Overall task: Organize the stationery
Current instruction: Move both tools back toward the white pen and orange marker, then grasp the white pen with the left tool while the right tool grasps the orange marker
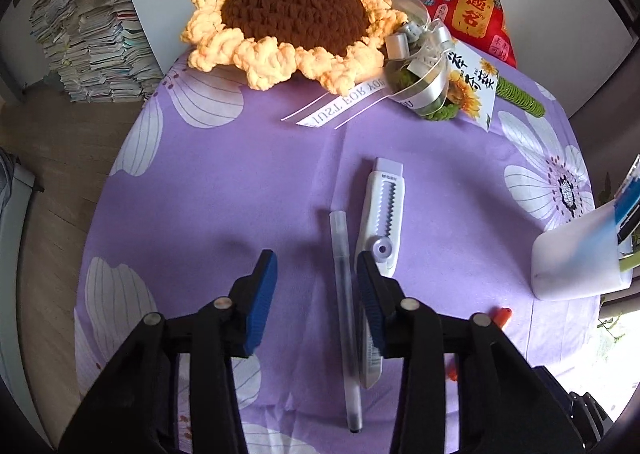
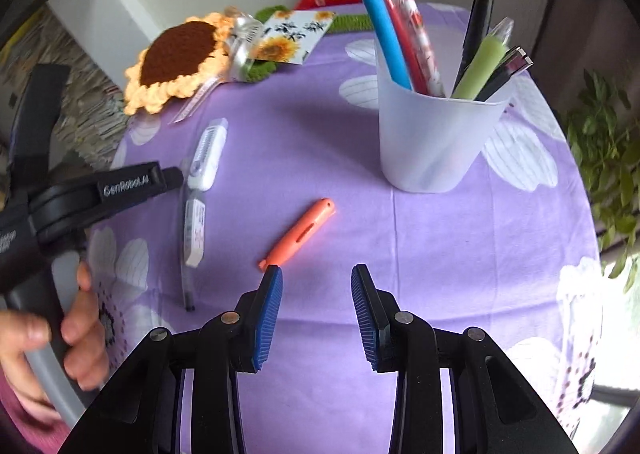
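A clear pen (image 1: 346, 314) lies on the purple flowered tablecloth (image 1: 224, 190), between the blue pads of my left gripper (image 1: 316, 282), close to the right pad. The pads do not touch it, and the gripper is open. A white utility knife (image 1: 382, 222) lies just right of the pen. My right gripper (image 2: 316, 278) is open and holds nothing. An orange pen (image 2: 298, 234) lies just beyond its left fingertip. The white cup (image 2: 432, 142) holds several pens and stands further back on the right. The clear pen (image 2: 188, 274) and the knife (image 2: 208, 154) show on the left.
A crochet sunflower (image 1: 288, 18), a ribbon, a sunflower card (image 1: 476, 90) and a red packet (image 1: 476, 10) sit along the table's far edge. A person's hand (image 2: 80, 318) grips the left tool. A leafy plant (image 2: 608, 158) stands off the table's right side. Piles of books (image 1: 88, 34) stand on the floor.
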`<state>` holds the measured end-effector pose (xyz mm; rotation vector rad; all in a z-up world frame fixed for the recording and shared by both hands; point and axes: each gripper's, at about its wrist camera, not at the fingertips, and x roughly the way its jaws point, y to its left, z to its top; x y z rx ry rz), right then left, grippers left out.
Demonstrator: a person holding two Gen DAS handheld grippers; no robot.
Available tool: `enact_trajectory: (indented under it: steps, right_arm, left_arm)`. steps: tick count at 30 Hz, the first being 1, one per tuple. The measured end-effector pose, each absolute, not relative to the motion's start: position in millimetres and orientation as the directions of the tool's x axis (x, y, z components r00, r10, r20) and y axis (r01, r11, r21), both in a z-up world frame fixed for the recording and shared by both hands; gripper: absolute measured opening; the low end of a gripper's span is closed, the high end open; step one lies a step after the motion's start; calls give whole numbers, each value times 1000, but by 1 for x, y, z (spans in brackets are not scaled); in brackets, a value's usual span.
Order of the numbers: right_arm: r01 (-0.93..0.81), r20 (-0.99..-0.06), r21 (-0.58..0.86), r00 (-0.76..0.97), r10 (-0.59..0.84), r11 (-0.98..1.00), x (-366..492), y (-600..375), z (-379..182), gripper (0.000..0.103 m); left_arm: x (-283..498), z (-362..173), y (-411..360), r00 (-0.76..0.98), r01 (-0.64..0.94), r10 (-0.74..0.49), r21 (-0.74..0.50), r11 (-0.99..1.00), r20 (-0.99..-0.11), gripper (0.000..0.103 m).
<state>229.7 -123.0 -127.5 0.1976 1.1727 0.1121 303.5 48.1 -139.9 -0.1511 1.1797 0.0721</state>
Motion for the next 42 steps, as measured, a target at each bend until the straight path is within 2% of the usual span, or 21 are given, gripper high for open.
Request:
enact_trajectory:
  steps: [10,12,13,14,15,17,19,21,31,42]
  right_arm:
    - [135,-932,178,340,124,975,261,-108,-140,36]
    - [140,-937,159,333,104,977,266,-103,-143,36]
    - [144,-938,151,332,96,978,267,-102,-144,36]
    - [145,-939,145,331,90,979,269,-100,-145,36]
    - [145,-941,137,328,83,980,271,-98,-146,36]
    - [148,-944,124,322,70,981,274,-95,-149,35]
    - [155,-947,122,312,69,980,277,-94,-152,28]
    - [149,-943,105,329,51,983,279,-93,-152,14]
    - [10,-892,215,410,192,977,261,-95,-123,14]
    - [-20,-777,236,597,201,972,230,-139,-59,14]
  left_arm:
    - [317,-152,51,359,-143,-21,-78,987,-933,33]
    - [317,-152,49,367,-132,-14,-66,989,-930,27]
    - [317,-152,49,370,-125,-13,-64,990,-929,17]
    - [316,-152,49,375,-119,-13,-62,991,-927,12]
    - [315,-152,49,378,-111,-17,-63,992,-926,12]
    - [314,-152,50,381,-98,-29,-71,993,-924,11]
    - [311,-152,53,378,-93,-48,-89,992,-924,10]
    - [307,-149,60,386,-95,-66,-110,989,-920,10]
    - [282,-106,78,482,-100,-106,-175,980,-870,10]
    - [257,-76,64,542,-43,-154,-210,977,-826,10]
